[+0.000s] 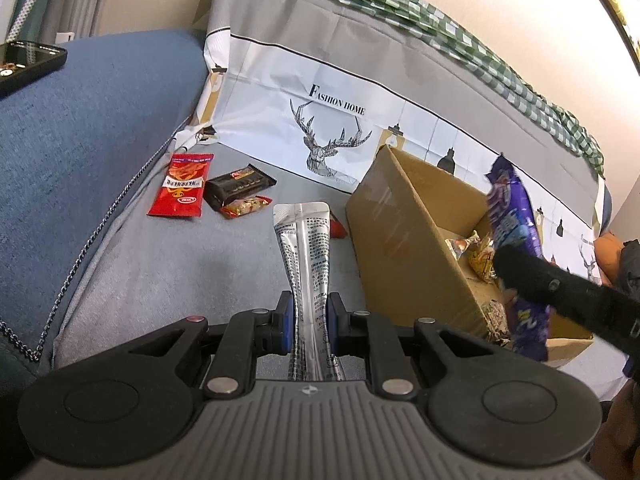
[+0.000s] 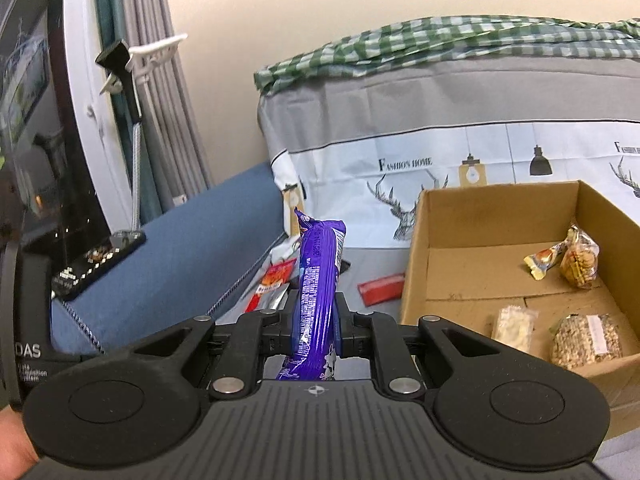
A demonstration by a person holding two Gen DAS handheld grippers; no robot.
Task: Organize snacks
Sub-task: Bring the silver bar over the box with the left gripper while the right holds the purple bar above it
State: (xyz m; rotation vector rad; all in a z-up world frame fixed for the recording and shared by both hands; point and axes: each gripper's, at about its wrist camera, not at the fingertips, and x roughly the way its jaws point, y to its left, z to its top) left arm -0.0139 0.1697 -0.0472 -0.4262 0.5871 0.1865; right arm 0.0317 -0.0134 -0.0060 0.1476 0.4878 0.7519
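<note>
Over the grey sofa seat (image 1: pixel 168 276), both tools already had cargo, and the matter to settle was how each packet lay relative to the cardboard box (image 2: pixel 496 216). The right hand-held gripper (image 2: pixel 316 322) was closed tight on a purple snack packet (image 2: pixel 320 276), pinched near its lower third, so the packet's long axis ran straight ahead along the fingers and its free end stood above the pads. From that camera the box sat to the right of the packet and a little beyond it, open side up, with a few small wrapped snacks (image 2: pixel 576 268) resting on its floor. In the left wrist view the same purple packet (image 1: pixel 516 236) hung right at the box (image 1: pixel 404 232) opening, above the near right corner, which I judged made the right hand the nearer one to a drop. The left hand-held gripper (image 1: pixel 308 320) was closed on a silver sachet (image 1: pixel 306 248), gripped low down, its long axis also pointing forward, and the box wall stood just to its right (close, but the sachet's tip was not over the opening). A red packet (image 1: pixel 180 186) and a black bar (image 1: pixel 238 186) lay loose on the seat, well to the left of the box, beside the blue armrest (image 1: pixel 80 128). The coming move probably called for the right hand to carry its packet a short way rightward over the rim before letting go.
</note>
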